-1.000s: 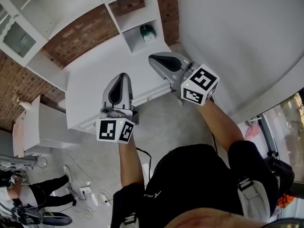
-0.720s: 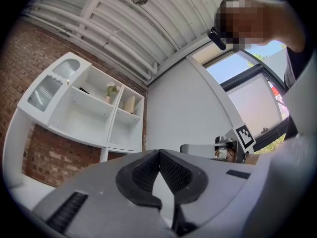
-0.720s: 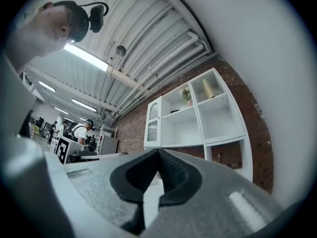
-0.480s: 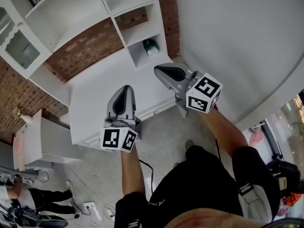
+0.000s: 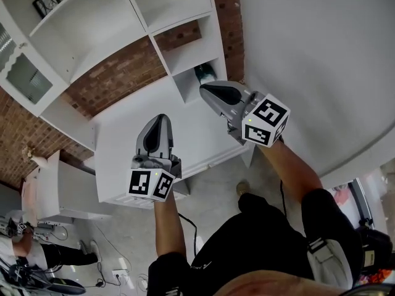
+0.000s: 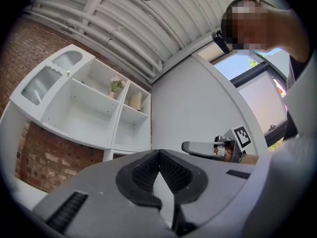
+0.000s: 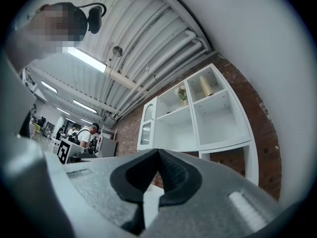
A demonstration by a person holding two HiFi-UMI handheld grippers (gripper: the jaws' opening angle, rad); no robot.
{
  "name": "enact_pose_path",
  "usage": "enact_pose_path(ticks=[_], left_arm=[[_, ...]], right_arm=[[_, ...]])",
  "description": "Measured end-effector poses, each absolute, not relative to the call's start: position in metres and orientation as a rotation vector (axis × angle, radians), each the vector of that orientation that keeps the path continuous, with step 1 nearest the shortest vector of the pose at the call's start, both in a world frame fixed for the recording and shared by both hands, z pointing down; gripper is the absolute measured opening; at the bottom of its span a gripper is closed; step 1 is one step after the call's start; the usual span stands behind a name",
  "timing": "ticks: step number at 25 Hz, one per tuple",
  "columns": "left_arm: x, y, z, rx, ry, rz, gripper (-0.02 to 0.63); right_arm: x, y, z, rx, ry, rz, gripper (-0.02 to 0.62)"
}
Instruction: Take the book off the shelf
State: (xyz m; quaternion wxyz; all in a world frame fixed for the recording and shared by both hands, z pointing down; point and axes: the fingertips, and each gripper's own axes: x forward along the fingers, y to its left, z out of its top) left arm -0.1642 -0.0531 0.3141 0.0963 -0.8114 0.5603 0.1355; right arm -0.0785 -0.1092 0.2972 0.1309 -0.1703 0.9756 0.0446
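Note:
A white shelf unit (image 5: 154,11) stands on a white counter (image 5: 120,140) against a brick wall. In its lowest cubby a dark green thing (image 5: 204,74) shows; whether it is the book I cannot tell. My right gripper (image 5: 204,89) is shut and empty, its tip just below that cubby. My left gripper (image 5: 162,118) is shut and empty, held over the counter further left. In the left gripper view the shut pads (image 6: 159,152) point up at the shelves (image 6: 94,108). In the right gripper view the shut pads (image 7: 158,151) point at the shelves (image 7: 198,118).
A small plant (image 6: 116,86) and a beige cylinder (image 6: 135,101) stand on upper shelves. A glass-door cabinet (image 5: 24,79) adjoins the unit on the left. A white wall (image 5: 321,54) rises on the right. Cables (image 5: 117,282) and another person (image 5: 37,251) are on the floor behind.
Both grippers and the person have come closer to the counter and shelf unit. More of the shelves shows, and the right gripper's tip now reaches the lowest cubby. Both stay shut.

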Motion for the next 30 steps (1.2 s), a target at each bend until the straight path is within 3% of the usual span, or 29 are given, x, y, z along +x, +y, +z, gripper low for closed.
enact_pose_path(ticks=[15,30], left_arm=[[-0.194,-0.249,0.257,-2.295,1.689,0.432,-0.002],[-0.228,-0.332,0.199,-2.324,1.654,0.448,-0.002]], right_arm=[[-0.099,-0.303,0.211,-0.404,2.811,0.235,0.002],[-0.151,-0.363,0.115,-0.355,2.783,0.304,0.002]])
